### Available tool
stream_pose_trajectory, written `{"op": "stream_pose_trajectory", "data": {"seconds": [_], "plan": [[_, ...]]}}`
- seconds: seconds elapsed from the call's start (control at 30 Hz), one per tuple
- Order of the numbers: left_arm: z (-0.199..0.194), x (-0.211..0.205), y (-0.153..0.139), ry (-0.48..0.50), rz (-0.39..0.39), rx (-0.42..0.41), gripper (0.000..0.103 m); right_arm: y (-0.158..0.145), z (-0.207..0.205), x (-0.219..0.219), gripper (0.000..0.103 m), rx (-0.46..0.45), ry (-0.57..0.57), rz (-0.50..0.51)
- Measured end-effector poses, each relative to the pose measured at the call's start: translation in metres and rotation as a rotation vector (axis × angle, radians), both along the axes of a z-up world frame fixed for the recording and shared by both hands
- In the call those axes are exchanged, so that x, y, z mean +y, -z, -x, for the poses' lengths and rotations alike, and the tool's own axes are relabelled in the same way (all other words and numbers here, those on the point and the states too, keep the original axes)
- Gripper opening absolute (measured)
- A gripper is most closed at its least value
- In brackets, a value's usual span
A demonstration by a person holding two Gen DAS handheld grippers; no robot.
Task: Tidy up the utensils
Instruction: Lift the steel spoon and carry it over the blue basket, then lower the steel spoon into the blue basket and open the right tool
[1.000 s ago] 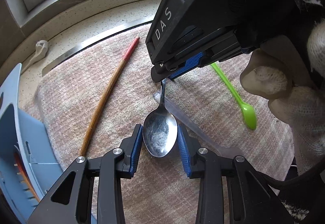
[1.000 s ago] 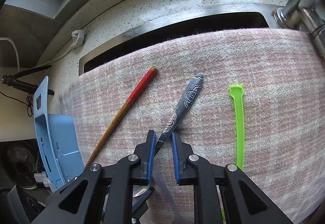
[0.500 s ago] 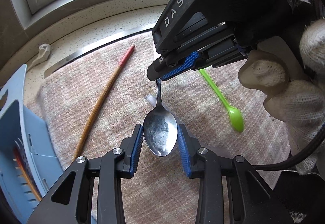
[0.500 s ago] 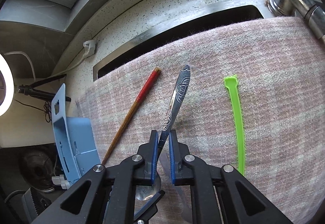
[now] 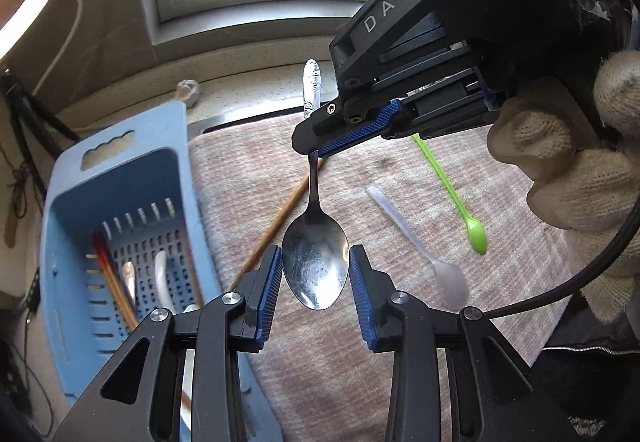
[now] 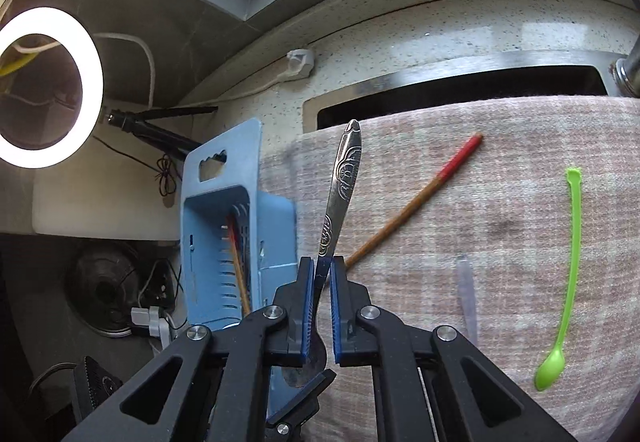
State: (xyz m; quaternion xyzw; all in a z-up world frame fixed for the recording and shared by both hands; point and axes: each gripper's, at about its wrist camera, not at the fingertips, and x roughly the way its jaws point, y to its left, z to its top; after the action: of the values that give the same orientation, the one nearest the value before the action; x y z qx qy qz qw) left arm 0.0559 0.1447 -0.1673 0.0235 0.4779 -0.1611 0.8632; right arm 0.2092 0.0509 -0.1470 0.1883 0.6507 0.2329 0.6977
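My right gripper (image 6: 319, 306) is shut on the neck of a metal spoon (image 6: 340, 189) and holds it lifted above the cloth, handle pointing up. In the left wrist view the spoon's bowl (image 5: 315, 266) hangs between the pads of my left gripper (image 5: 316, 286), which is open with its pads close beside the bowl. The right gripper (image 5: 320, 153) shows above it. A blue utensil basket (image 5: 120, 234) stands at the left with several utensils inside; it also shows in the right wrist view (image 6: 224, 226).
On the pink checked cloth (image 6: 500, 242) lie a wooden chopstick with a red tip (image 6: 416, 201), a green plastic spoon (image 6: 568, 274) and a clear plastic spoon (image 5: 416, 242). A sink opening (image 6: 460, 89) and faucet base (image 6: 628, 73) are behind. A ring light (image 6: 44, 89) glows at left.
The right gripper has lifted the metal spoon off the cloth and carried it left toward the blue basket. The left gripper rose with it, still open around the bowl.
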Motion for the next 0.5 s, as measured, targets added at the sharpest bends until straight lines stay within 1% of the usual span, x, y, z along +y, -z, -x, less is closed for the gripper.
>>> {"op": "stream_pose_trajectory", "data": {"seconds": [0.23,0.37,0.5], "plan": [[0.033,0.052,-0.005,-0.133,0.003,0.005,0.033,0.001,0.023,0.067,0.007,-0.001,-0.141,-0.016],[0.050,0.069,-0.003,-0.192,0.013,0.014,0.033,0.006,0.036,0.100,0.007,0.000,-0.207,-0.011],[0.057,0.084,0.003,-0.236,0.022,0.028,0.033,0.013,0.046,0.123,0.007,0.004,-0.262,0.003]]}}
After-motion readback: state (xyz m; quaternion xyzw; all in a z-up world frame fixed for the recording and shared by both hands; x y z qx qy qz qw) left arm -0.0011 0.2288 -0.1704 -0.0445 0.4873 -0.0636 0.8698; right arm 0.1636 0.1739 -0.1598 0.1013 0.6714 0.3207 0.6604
